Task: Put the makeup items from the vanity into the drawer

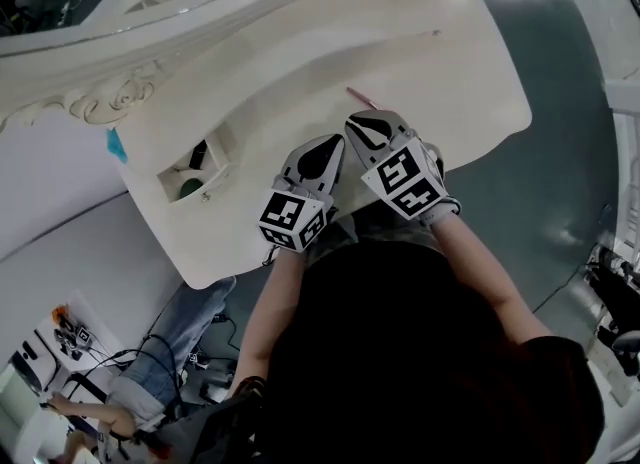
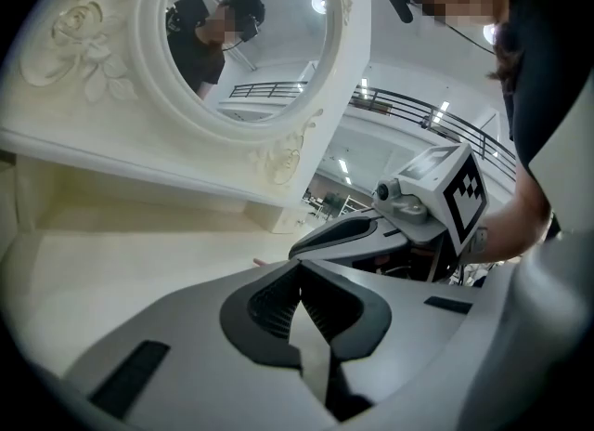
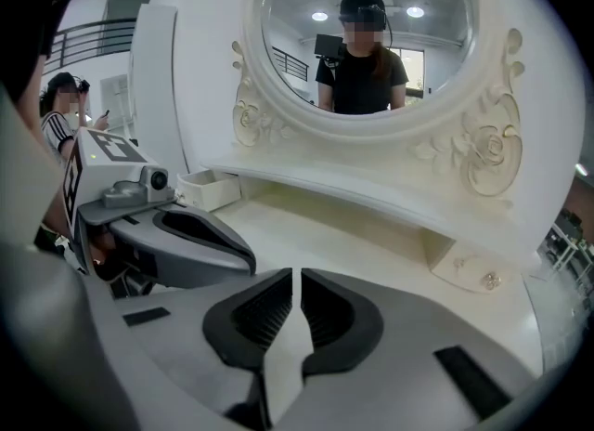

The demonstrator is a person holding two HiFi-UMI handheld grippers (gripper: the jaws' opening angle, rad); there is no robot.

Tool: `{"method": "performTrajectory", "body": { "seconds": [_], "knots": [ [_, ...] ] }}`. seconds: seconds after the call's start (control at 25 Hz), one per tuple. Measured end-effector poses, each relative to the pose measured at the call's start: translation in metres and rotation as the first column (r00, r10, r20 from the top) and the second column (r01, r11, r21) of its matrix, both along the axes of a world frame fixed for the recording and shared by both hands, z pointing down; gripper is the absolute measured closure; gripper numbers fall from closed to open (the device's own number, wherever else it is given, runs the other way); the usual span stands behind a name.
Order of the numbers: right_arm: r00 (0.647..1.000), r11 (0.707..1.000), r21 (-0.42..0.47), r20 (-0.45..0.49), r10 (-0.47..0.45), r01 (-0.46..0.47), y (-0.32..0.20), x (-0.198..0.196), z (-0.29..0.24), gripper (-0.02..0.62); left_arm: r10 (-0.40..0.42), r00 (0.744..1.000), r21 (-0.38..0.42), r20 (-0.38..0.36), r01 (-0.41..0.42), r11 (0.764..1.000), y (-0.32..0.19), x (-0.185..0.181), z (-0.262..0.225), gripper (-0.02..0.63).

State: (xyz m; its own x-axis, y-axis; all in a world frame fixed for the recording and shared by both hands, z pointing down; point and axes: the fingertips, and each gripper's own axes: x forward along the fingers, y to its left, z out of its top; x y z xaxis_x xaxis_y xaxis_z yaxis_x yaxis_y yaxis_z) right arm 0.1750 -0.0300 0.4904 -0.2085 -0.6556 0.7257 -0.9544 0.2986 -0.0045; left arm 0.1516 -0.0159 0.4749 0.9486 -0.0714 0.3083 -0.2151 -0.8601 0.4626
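Two grippers work over the vanity: the left gripper (image 1: pixel 335 142) and the right gripper (image 1: pixel 357 122). One thin pink stick (image 1: pixel 361 99) lies just ahead of the right gripper. One open drawer (image 1: pixel 226 150) sits left of the left gripper, holding two dark items (image 1: pixel 198 155) too small to identify. One round mirror (image 3: pixel 371 30) stands ahead.

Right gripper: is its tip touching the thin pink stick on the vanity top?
Cannot tell. In the head view the pink stick runs up to the tip of the shut right gripper, with neither contact nor gap plain.
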Motion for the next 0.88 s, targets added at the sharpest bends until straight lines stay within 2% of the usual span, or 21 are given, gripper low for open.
{"method": "performTrajectory", "body": {
  "seconds": [0.24,0.36,0.76,0.88],
  "knots": [
    [1.0,0.999,-0.041,-0.018,0.015,-0.016,0.004,0.036,0.019,0.566,-0.011,1.0,0.006,0.021,0.011,1.0,0.002,0.018,0.004,0.595],
    [1.0,0.998,-0.059,-0.03,-0.007,0.005,0.002,0.044,0.03,0.495,-0.032,0.999,0.012,0.035,0.031,0.999,-0.001,0.018,0.005,0.595],
    [0.999,0.987,-0.158,-0.046,-0.018,0.011,0.0,0.054,0.056,0.495,-0.09,0.994,0.018,0.055,0.089,0.996,-0.011,0.012,0.007,0.595],
    [1.0,0.986,-0.165,-0.021,-0.013,0.009,0.001,0.052,0.058,0.521,-0.093,0.994,0.015,0.052,0.093,0.996,-0.012,0.011,0.008,0.595]
  ]
}}
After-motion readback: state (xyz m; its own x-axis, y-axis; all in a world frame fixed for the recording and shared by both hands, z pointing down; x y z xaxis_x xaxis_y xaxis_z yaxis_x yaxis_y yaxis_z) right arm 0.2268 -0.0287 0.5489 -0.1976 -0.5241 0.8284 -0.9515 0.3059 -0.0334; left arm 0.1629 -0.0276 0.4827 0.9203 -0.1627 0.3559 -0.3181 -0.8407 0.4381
